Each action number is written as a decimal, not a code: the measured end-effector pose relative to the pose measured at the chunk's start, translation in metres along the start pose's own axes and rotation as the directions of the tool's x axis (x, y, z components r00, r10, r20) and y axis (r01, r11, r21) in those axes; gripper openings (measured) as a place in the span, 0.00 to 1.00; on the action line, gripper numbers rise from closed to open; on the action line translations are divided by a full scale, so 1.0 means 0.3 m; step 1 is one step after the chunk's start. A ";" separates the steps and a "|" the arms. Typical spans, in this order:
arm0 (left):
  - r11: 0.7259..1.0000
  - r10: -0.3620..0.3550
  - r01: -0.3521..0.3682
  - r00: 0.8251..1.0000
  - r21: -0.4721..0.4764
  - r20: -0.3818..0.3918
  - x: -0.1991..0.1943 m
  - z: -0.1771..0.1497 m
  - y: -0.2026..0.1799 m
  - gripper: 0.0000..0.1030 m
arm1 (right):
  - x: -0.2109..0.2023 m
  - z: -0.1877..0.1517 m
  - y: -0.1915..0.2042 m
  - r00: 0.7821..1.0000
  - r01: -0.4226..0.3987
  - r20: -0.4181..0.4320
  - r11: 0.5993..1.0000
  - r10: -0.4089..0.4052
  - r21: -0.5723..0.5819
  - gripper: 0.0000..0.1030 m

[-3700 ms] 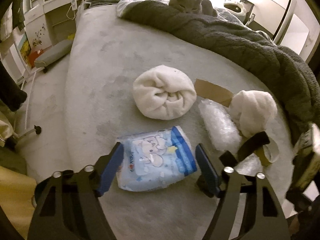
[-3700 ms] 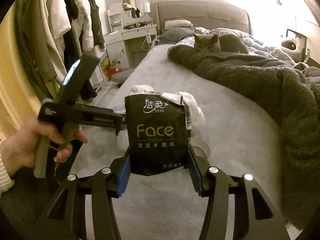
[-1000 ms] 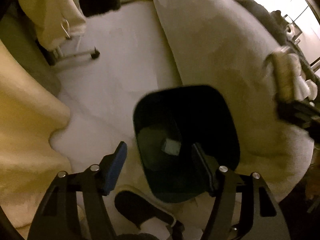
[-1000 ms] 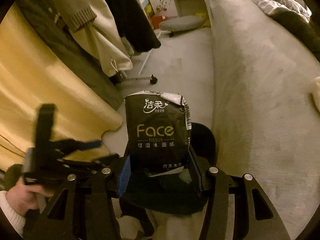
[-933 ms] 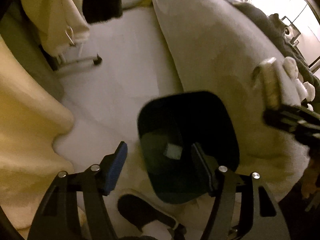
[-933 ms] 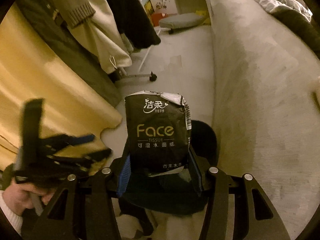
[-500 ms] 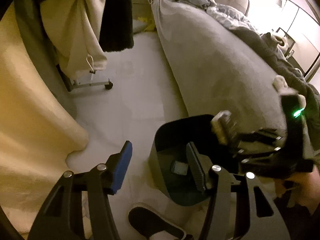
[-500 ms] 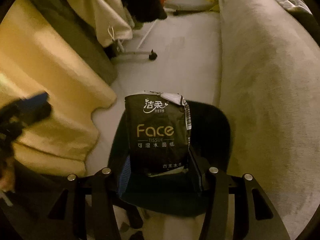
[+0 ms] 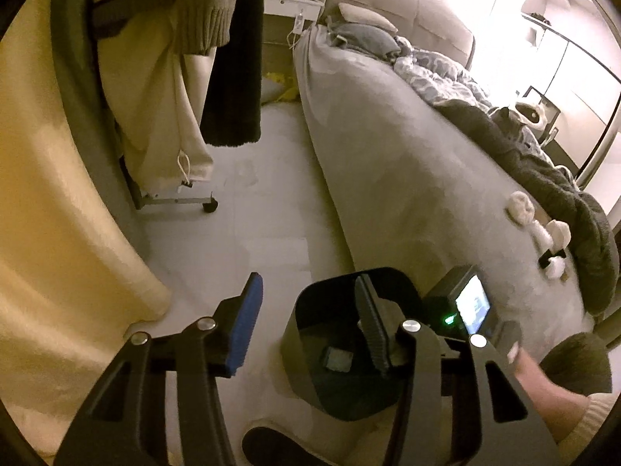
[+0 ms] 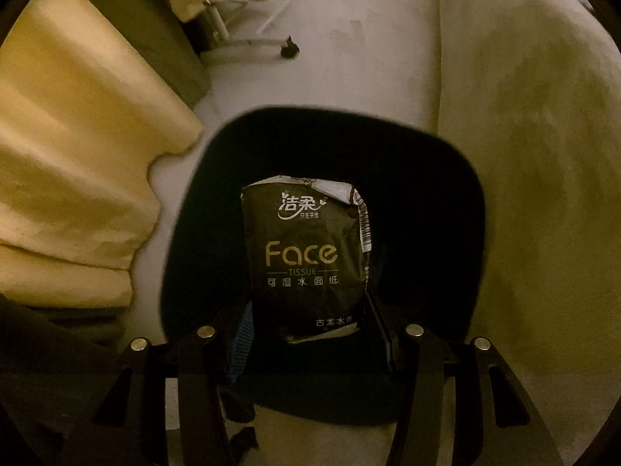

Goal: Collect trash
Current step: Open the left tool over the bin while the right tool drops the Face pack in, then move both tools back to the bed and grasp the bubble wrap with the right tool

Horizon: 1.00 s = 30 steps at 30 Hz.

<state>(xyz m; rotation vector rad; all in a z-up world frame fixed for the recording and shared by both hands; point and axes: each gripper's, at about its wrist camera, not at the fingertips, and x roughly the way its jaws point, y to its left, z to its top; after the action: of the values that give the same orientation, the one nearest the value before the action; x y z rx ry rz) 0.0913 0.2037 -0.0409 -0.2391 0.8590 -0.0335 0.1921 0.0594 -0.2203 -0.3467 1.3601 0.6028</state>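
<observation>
What moved: both tongs are swinging off the bed and over to the floor beside it, and the bin is filling way more of the right wrist view than half a second ago, so the right side is closing in on the drop.
What that means: looks like the drop-off step is nearly happening; the pack is lining up over the opening but isn't released yet.
Left tongs: spread wide, carrying nothing, hanging over the near rim of the trash bin, blue pad out over the floor.
Bin contents: one small pale-blue packet is lying at the bottom; can't tell what else, it's too dark in there.
Right tongs: clamping the black tissue pack by its lower sides, pack standing upright, hovering above the mouth of the bin.
Where the trash is: the pack is in the right tongs above the bin, not inside it.
Still on the bed: some whitish bundles are sitting far right near the dark blanket, probably more to collect.
</observation>
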 end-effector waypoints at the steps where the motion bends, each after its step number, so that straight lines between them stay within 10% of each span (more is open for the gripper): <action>1: 1.000 -0.002 0.002 1.000 0.004 0.006 -0.004 0.002 -0.001 0.50 | 0.010 -0.002 -0.004 1.000 -0.005 -0.005 1.000 0.005 0.005 0.51; 13: 0.999 0.000 -0.004 0.996 0.039 0.091 -0.069 0.040 -0.040 0.50 | 0.028 -0.001 0.024 0.999 -0.040 -0.004 0.999 0.040 0.005 0.69; 30: 0.994 -0.087 0.075 0.980 0.074 0.181 -0.091 0.143 -0.253 0.62 | -0.256 -0.055 -0.071 0.968 -0.095 0.239 0.994 0.081 0.050 0.75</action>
<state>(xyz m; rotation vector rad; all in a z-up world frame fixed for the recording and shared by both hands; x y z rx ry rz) 0.1109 0.1416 0.0235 -0.2111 0.6629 -0.1146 0.1844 0.0176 -0.1510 -0.1589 1.1658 0.6531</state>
